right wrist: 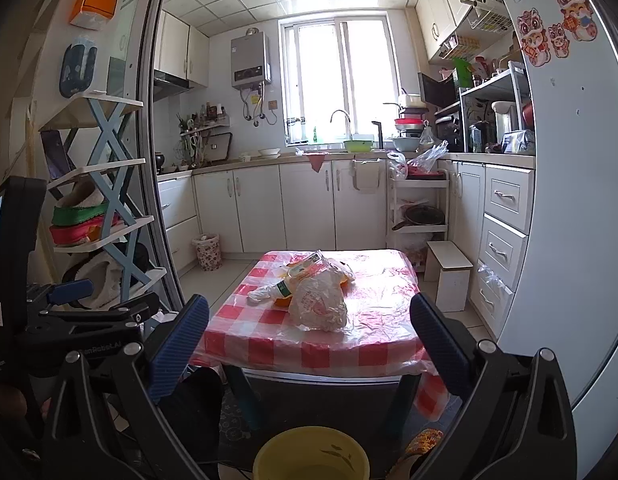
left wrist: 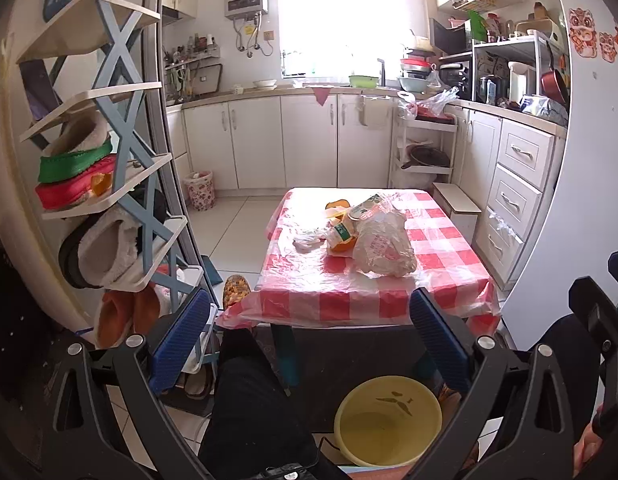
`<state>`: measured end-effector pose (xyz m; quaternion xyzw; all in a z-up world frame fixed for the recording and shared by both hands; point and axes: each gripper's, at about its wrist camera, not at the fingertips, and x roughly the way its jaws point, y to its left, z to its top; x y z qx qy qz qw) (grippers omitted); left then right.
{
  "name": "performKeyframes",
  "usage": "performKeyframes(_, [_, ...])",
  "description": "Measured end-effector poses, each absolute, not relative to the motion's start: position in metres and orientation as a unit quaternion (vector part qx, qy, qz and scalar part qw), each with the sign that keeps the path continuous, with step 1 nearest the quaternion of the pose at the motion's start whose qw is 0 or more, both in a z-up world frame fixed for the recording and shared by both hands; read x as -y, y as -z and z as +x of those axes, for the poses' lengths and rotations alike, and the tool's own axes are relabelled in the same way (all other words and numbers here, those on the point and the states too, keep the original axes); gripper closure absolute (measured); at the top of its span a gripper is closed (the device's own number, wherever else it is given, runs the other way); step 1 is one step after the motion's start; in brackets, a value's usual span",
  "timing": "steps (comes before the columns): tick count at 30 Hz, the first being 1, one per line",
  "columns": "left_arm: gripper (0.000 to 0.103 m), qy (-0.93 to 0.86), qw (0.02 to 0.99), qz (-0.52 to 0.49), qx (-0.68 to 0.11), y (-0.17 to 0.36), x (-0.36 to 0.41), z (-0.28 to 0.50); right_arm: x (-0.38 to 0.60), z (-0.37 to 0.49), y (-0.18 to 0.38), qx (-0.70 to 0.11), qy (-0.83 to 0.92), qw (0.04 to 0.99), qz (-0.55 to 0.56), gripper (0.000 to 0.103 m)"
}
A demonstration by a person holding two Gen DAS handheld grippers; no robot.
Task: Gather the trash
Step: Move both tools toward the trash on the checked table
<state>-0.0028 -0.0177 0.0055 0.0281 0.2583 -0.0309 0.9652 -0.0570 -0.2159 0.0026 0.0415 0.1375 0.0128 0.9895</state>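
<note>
Both the left gripper (left wrist: 309,344) and right gripper (right wrist: 309,340) gape wide and empty short of the table's (right wrist: 269,344) near edge, the trash pile (right wrist: 315,294) mid-table, bare cloth around it, a yellow bucket (left wrist: 389,420) below.

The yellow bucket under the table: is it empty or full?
Empty: the yellow bucket shows its bare inner wall and bottom in the left wrist view, with no trash inside.

Crumpled bag (left wrist: 383,246) and bottle (left wrist: 345,226) lie together on the table (left wrist: 441,280); a bucket (left wrist: 389,420) stands before it.
</note>
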Motion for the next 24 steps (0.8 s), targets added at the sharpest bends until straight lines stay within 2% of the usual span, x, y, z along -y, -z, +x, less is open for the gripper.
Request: performKeyframes(24, [0.007,0.033,0.964,0.047,-0.261,-0.003,0.029,-0.008,0.215,-0.06,0.001,-0.133,-0.012,0.99,0.04,0.006])
